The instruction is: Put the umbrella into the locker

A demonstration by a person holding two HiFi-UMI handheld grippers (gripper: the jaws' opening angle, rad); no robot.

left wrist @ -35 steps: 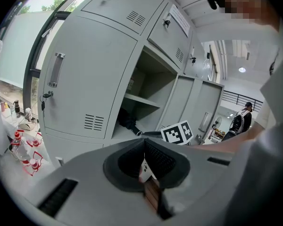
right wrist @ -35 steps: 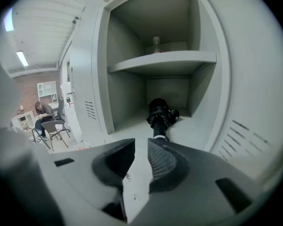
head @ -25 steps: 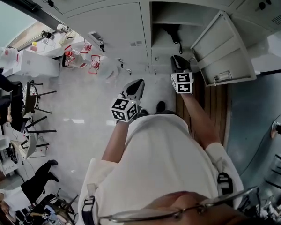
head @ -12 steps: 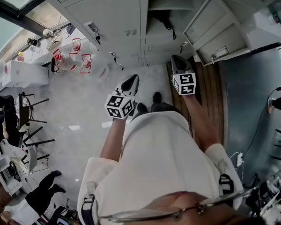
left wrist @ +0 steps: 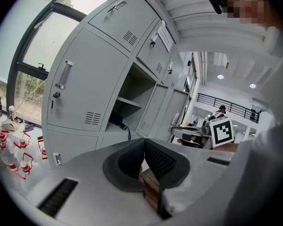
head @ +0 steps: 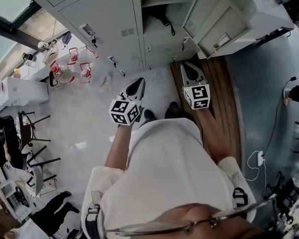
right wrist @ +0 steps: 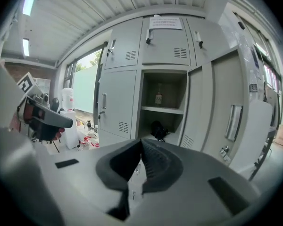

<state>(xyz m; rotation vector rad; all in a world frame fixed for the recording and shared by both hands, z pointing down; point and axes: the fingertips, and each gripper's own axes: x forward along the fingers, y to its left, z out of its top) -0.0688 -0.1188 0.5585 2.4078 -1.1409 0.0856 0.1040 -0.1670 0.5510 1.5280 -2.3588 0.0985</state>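
The black umbrella (head: 161,13) lies inside the open compartment of the grey locker (head: 104,19), on its lower shelf; it also shows as a dark bundle in the left gripper view (left wrist: 116,121) and the right gripper view (right wrist: 157,127). The locker door (head: 217,21) stands swung open to the right. My left gripper (head: 135,85) is shut and empty, held out over the pale floor short of the lockers. My right gripper (head: 188,67) is shut with nothing between its jaws, a little short of the lockers' base and apart from the umbrella.
A small bottle (right wrist: 159,97) stands on the shelf above the umbrella. Water bottles in red holders (head: 70,68) sit on the floor at the left. A wooden floor strip (head: 224,98) runs under the right arm. People and chairs (head: 20,138) are at far left, cables (head: 261,158) at right.
Both grippers have drawn back from the lockers, the right one more. The lockers have slid toward the top left of the head view. The umbrella stays in the compartment.
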